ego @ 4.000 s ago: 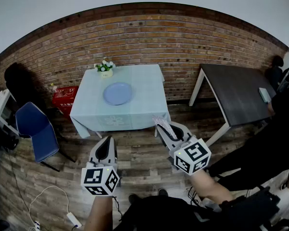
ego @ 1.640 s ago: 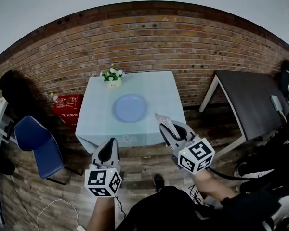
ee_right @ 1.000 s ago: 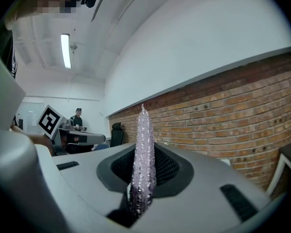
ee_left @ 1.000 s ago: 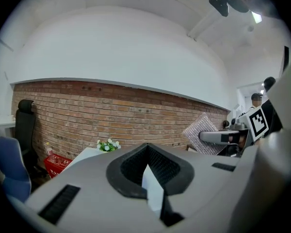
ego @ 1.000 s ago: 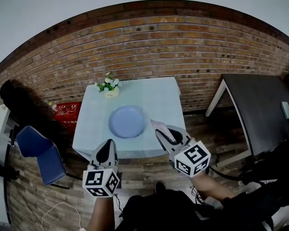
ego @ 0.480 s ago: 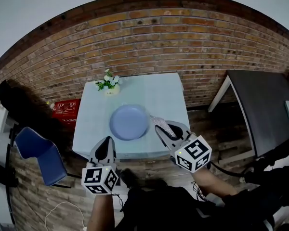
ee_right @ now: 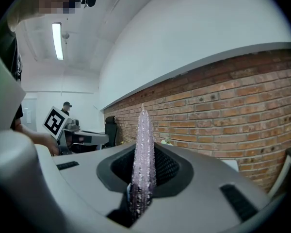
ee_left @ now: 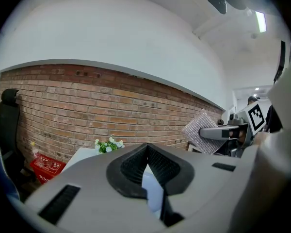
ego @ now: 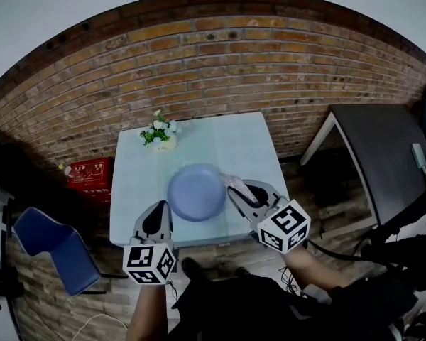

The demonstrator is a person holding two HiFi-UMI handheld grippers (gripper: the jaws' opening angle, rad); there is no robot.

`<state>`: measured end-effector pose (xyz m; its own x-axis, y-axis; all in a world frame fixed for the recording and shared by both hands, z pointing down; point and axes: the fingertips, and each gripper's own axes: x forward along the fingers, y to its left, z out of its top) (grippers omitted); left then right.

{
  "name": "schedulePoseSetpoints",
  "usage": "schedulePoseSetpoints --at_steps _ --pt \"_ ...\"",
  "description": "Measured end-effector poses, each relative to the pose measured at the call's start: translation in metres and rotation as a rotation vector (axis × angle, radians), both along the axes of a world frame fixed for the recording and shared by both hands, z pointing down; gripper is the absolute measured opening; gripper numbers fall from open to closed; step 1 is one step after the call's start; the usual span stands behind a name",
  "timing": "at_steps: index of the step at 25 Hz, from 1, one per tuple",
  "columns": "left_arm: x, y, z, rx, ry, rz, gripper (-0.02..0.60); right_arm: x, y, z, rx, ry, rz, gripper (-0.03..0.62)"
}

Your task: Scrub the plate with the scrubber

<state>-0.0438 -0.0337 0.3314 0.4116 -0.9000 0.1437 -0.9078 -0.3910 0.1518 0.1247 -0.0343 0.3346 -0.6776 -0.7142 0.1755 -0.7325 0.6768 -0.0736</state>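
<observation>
Between the right gripper's jaws sits the scrubber, a thin, sparkly, pale pink pad seen edge-on. It is clamped firmly, with its free end standing clear past the jaw tips. The left gripper has its jaws closed together at the tips and holds nothing. Ahead of both sets of jaws, a round blue plate lies flat on a desk covered with a pale blue cloth. The scrubber's free end sits just beside the plate's right rim. Both grippers point out level toward a brick wall, so the scrubber looks raised above the plate rather than touching it. A small pot of white flowers stands beyond the plate. By this showing, the scrubber is in hand and near the plate, while the scrubbing itself appears not yet begun.
</observation>
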Motion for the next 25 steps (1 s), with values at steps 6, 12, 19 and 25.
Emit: schedulePoseSetpoints --at_steps 6,12,19,25 --pt "-0.022 -0.030 0.015 -0.017 0.009 0.071 0.011 -0.030 -0.025 0.009 -0.011 0.026 0.023 0.061" --pt "-0.044 -0.055 0.037 -0.051 0.028 0.136 0.011 -0.055 -0.047 0.031 -0.048 0.060 0.052 0.063" --pt "-0.063 -0.078 0.061 -0.111 0.061 0.194 0.011 -0.070 -0.067 0.053 -0.106 0.125 0.100 0.063" --pt "-0.075 -0.091 0.097 -0.195 0.048 0.189 0.009 -0.085 -0.085 0.083 -0.172 0.160 0.075 0.063"
